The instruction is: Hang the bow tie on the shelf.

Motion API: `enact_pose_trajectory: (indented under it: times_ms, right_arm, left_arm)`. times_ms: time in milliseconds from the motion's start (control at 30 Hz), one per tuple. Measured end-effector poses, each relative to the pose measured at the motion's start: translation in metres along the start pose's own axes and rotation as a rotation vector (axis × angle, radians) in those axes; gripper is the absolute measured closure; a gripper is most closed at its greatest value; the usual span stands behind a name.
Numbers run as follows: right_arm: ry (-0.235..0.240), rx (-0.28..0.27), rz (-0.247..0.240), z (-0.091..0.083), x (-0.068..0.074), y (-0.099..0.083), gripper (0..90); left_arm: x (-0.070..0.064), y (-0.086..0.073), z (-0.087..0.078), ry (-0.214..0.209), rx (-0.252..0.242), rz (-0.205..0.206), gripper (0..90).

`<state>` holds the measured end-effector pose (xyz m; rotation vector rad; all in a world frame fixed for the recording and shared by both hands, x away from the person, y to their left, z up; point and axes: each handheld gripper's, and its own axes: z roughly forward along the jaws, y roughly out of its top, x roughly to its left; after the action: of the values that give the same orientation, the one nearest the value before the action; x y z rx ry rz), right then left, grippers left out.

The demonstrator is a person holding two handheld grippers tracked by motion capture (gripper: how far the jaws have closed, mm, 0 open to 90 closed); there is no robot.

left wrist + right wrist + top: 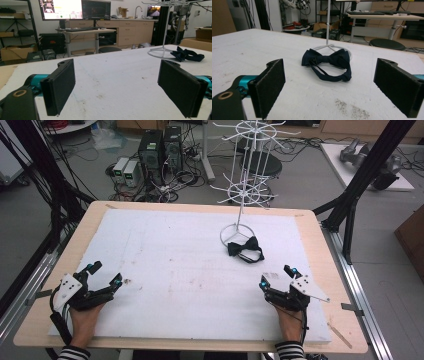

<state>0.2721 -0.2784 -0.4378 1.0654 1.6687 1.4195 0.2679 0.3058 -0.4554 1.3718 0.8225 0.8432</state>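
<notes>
No legible writing. A dark navy fabric bow tie (325, 61) lies looped against the white wire rack's (243, 195) ring base; both grippers' fingers (60, 86) spread apart, empty.

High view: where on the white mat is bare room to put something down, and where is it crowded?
The mat is bare between the left gripper and the right gripper, and across its whole left half up to the far edge. It is crowded only at the far right, where the bow tie lies against the base ring of the white rack.
</notes>
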Motion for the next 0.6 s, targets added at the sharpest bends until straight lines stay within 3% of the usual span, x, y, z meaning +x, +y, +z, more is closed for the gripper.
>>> enact_pose_trajectory:
  times_ms: [367, 600]
  right_arm:
    - [0.012, 0.089, -0.052, 0.017, -0.005, 0.033, 9.3]
    - [0.030, 0.143, -0.057, 0.030, -0.011, 0.049, 9.4]
  left_arm:
    - [0.000, 0.000, 0.000, -0.002, 0.004, -0.001, 15.0]
    - [0.001, 0.000, 0.000, -0.002, 0.002, -0.002, 15.0]
